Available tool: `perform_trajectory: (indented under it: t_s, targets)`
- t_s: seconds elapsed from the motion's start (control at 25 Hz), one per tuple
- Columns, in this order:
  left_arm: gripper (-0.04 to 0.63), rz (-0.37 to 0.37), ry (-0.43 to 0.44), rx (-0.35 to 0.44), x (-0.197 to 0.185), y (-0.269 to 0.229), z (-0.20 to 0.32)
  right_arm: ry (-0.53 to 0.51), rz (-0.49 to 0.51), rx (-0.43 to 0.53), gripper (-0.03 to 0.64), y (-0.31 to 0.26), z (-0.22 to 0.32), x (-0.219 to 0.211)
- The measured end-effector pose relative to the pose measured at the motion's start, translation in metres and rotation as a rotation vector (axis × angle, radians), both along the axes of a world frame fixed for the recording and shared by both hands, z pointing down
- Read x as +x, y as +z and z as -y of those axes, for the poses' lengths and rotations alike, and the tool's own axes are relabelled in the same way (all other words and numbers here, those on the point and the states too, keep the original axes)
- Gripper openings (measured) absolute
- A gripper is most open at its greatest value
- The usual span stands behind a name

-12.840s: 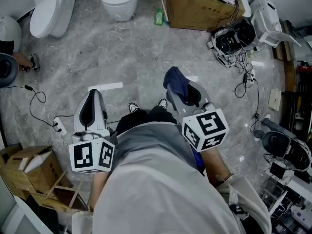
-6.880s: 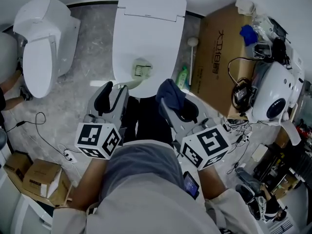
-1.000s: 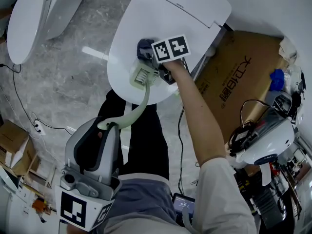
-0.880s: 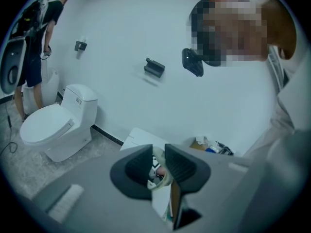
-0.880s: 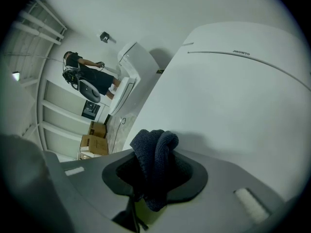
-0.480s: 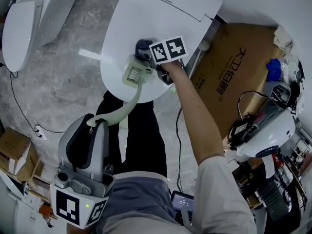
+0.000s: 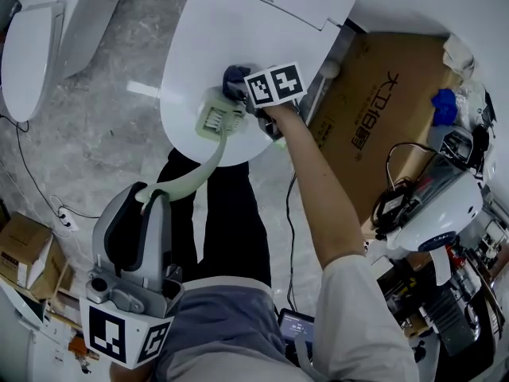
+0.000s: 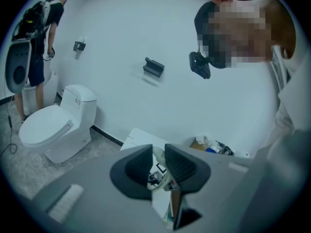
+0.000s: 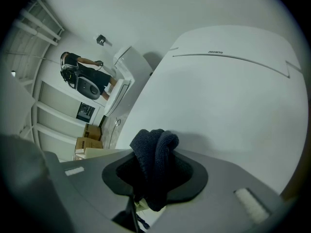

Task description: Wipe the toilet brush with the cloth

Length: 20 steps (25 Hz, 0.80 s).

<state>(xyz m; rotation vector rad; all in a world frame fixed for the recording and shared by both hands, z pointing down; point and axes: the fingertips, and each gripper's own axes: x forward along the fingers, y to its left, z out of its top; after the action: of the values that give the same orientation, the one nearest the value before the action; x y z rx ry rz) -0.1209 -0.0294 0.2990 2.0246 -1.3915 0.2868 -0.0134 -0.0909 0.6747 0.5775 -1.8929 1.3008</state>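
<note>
A grey marble floor (image 7: 119, 70) with several toilets on it, and in the middle the closed white toilet lid (image 7: 262, 22) serves as the work surface. On the lid's near edge lies the head of the pale green toilet brush (image 7: 215, 118), its curved handle running back off the lid toward the person.

The left gripper (image 7: 151, 193) sits well short of the lid, pinching the handle's far end. The left gripper view shows the pale handle (image 8: 165, 178) squeezed between the two dark jaws, a hold that seems meant to steady the brush while the head rests on the lid.

The right gripper (image 7: 241, 94) reaches out over the lid — its jaws are clamped on a bunched dark blue cloth (image 7: 235, 78), which bulges out of them in the right gripper view (image 9: 153, 164). The cloth sits just beyond the brush head, touching or nearly touching it. I judge the wiping to be under way.

A cardboard box (image 7: 382, 126) stands just right of the lid.
</note>
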Motion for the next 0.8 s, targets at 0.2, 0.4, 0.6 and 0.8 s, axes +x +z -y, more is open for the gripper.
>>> perform_trajectory:
  t_s: [0.2,0.4,0.6,0.8]
  targets:
    - [0.000,-0.003,0.000,0.004,0.000,0.000,0.002,0.009,-0.019,0.005,0.117,0.000,-0.003,0.008]
    - [0.000,-0.005,-0.003,0.004,0.002,-0.002,0.001,0.017,-0.040,0.006,0.117,-0.001,-0.008,0.020]
    - [0.000,-0.007,0.000,0.001,0.001,-0.001,0.003,0.028,-0.061,0.002,0.117,-0.001,-0.012,0.031]
    - [0.000,-0.008,0.002,0.002,0.003,-0.002,0.004,0.033,-0.075,-0.003,0.117,-0.001,-0.018,0.041]
